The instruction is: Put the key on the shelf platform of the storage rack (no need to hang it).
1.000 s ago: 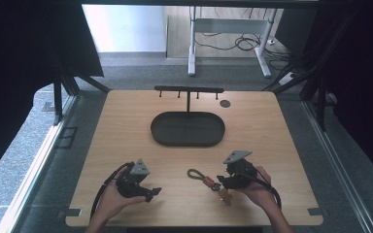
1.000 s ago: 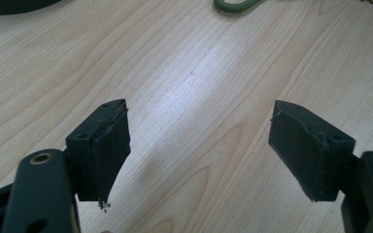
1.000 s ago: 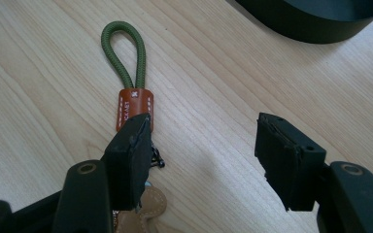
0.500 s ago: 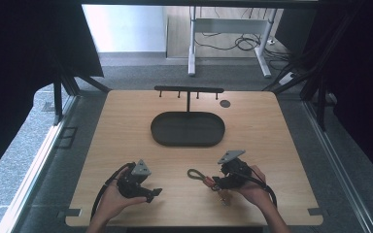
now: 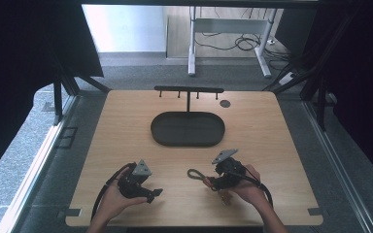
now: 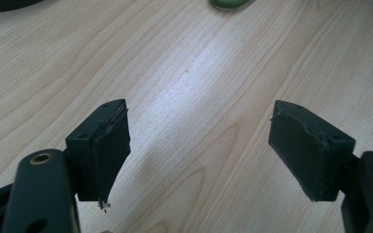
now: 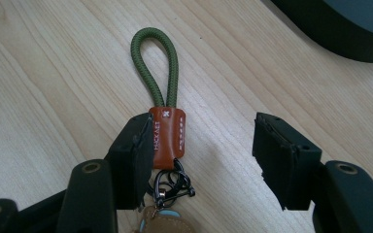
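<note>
In the lower middle of the high view, the right gripper (image 5: 212, 182) sits low over the table (image 5: 281, 141), its jaws released and standing apart around a keychain strap (image 5: 196, 174). They have just been closing a little with the strap between them. In the right gripper view the strap lies flat on the wood in the centre of the frame: a green cord loop (image 7: 154, 63) points toward the top, a brown leather tab (image 7: 167, 137) joins it below, and a dark metal clip (image 7: 173, 184) hangs at the bottom edge. The lower-left jaw appears to touch the tab's side, though contact is hard to judge; the right jaw stands well clear.

The left gripper (image 5: 151, 193), at the lower left of the high view, is open over bare wood. A dark oval tray (image 5: 188, 129) lies at the table's centre.
</note>
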Tool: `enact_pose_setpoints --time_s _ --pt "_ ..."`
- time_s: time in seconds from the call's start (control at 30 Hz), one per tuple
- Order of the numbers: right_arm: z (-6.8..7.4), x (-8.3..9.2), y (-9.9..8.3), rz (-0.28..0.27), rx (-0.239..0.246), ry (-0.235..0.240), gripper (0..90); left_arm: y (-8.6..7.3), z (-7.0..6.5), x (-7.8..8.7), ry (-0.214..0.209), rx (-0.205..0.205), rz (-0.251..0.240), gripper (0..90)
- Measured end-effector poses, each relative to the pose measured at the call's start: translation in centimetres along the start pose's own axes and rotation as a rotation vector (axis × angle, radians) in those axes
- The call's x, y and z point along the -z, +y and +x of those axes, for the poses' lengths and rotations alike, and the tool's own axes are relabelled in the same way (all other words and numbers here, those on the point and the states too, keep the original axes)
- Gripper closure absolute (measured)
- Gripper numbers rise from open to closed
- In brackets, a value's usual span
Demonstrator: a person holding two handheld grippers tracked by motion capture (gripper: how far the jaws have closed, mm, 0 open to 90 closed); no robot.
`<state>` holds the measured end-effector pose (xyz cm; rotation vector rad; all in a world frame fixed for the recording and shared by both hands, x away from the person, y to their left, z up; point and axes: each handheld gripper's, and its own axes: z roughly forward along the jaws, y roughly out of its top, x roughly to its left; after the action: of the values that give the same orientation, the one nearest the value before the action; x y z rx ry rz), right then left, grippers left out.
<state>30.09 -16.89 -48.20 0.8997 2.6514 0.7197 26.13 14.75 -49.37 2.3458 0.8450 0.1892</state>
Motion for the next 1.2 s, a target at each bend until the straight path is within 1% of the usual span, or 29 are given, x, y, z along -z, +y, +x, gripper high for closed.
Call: enact_pose_setpoints --time_s 0.17,0.47,0.6,0.77,0.8,0.83,0.9,0.97,1.07,1.2 --pt "0.3 -0.3 0.1 0.01 0.008 0.007 41.3 0.0 -0.1 0.0 -0.001 -0.001 -0.002 23.5" --pt "1.1 -1.6 0.0 0.035 0.029 0.021 41.5 0.1 -0.2 -0.1 -0.002 -0.004 0.003 23.5" --pt "1.4 -1.9 0.1 0.046 0.03 0.028 42.5 0.1 -0.2 -0.2 -0.003 -0.005 0.004 23.4" --pt "1.6 -2.7 0.0 0.084 0.028 0.045 47.6 0.1 -0.2 -0.2 -0.004 -0.006 0.005 23.4" --pt "1.6 -2.7 0.0 0.084 0.028 0.045 47.6 0.1 -0.2 -0.2 -0.004 -0.006 0.005 23.4" --pt "1.7 -2.8 0.1 0.096 0.022 0.055 49.8 0.1 -0.2 -0.2 -0.005 -0.006 0.005 23.4" --pt "1.6 -3.0 0.1 0.106 0.02 0.061 51.8 0.1 -0.2 -0.2 -0.004 -0.006 0.005 23.5" --pt "1.6 -3.1 0.1 0.119 0.005 0.068 54.5 0.1 -0.2 -0.2 -0.005 -0.006 0.005 23.4" --pt "1.5 -3.1 0.1 0.121 -0.004 0.078 56.0 0.1 -0.2 -0.3 -0.005 -0.006 0.005 23.4" --pt "1.1 -3.1 0.2 0.128 -0.02 0.084 62.6 0.1 -0.2 -0.3 -0.006 -0.006 0.009 23.5"
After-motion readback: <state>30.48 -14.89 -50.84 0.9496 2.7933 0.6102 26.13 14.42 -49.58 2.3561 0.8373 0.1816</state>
